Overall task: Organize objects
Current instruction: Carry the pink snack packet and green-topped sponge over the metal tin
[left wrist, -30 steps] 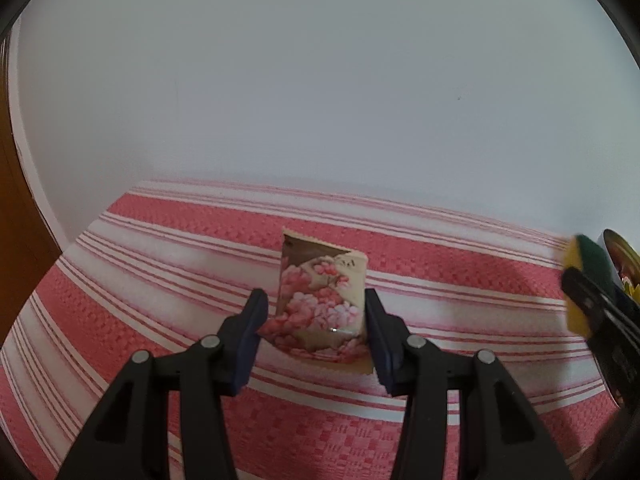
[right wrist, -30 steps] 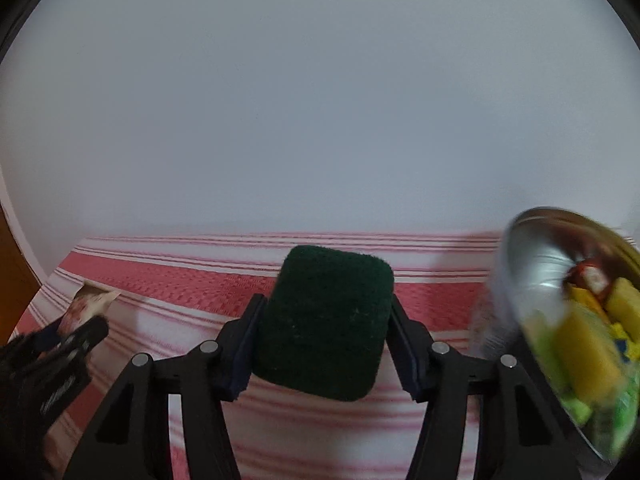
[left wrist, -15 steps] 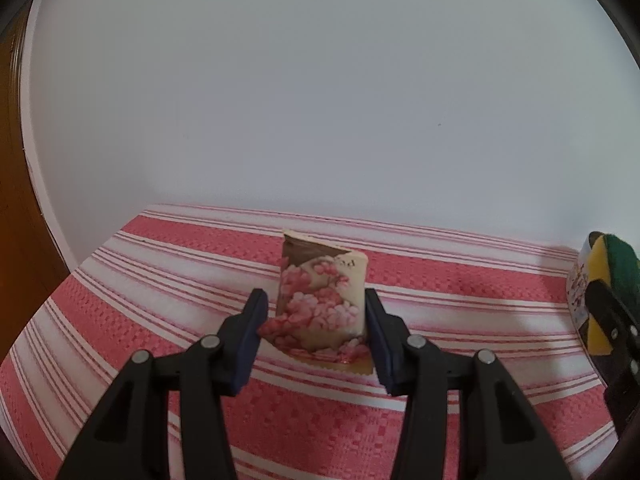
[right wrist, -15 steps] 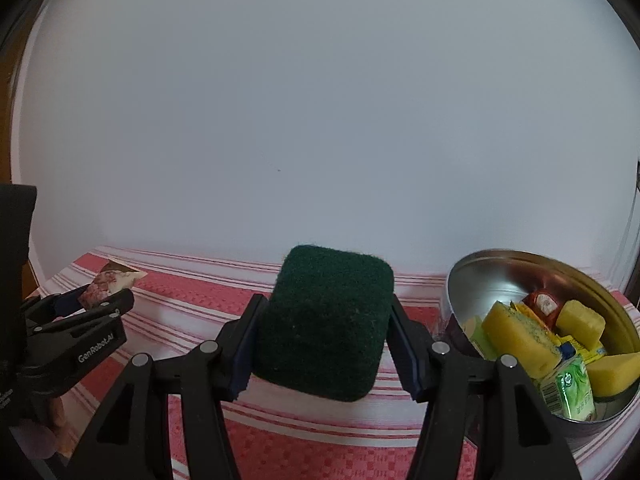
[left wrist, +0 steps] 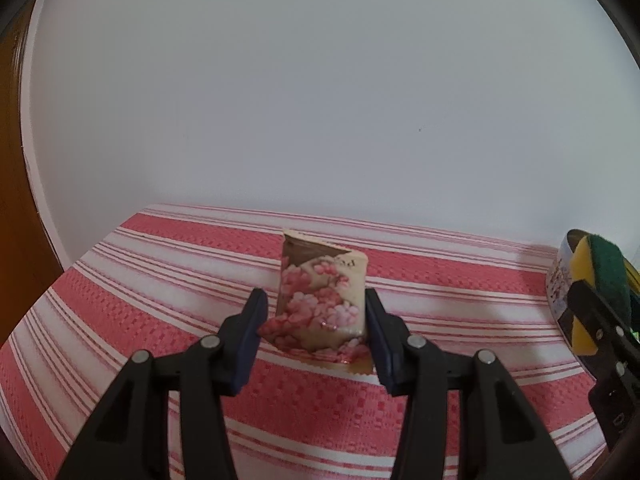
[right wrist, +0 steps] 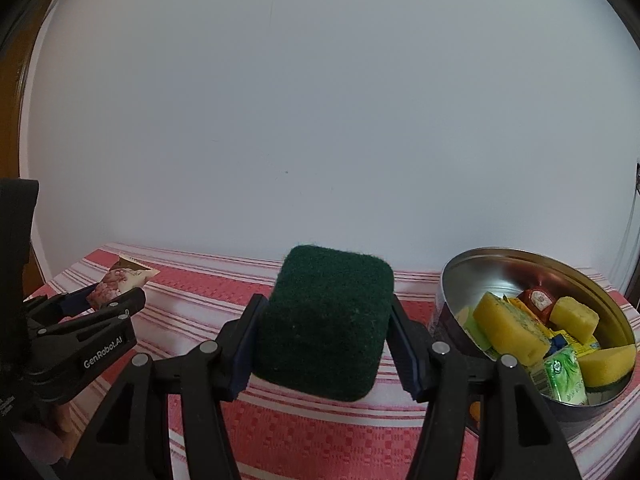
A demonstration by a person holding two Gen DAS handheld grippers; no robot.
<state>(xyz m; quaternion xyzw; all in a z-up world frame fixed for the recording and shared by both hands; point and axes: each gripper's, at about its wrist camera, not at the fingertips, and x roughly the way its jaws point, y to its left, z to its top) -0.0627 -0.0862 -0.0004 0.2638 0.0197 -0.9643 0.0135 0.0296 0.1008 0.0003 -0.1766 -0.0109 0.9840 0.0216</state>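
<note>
left gripper (left wrist: 316,320) clamped on floral packet (left wrist: 322,304), held upright above striped cloth (left wrist: 160,280); right gripper (right wrist: 324,332) clamped on green sponge (right wrist: 324,320); metal tin (right wrist: 480,276) lies just right (nearer the right hand, likely destination)

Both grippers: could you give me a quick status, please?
Left gripper shut on floral packet. Right gripper shut on green sponge. Metal tin at right, nothing blocking.

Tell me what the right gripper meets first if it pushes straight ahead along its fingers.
Probably the striped tablecloth, then the wall; the right gripper holds the green sponge, and the metal tin sits off right.
</note>
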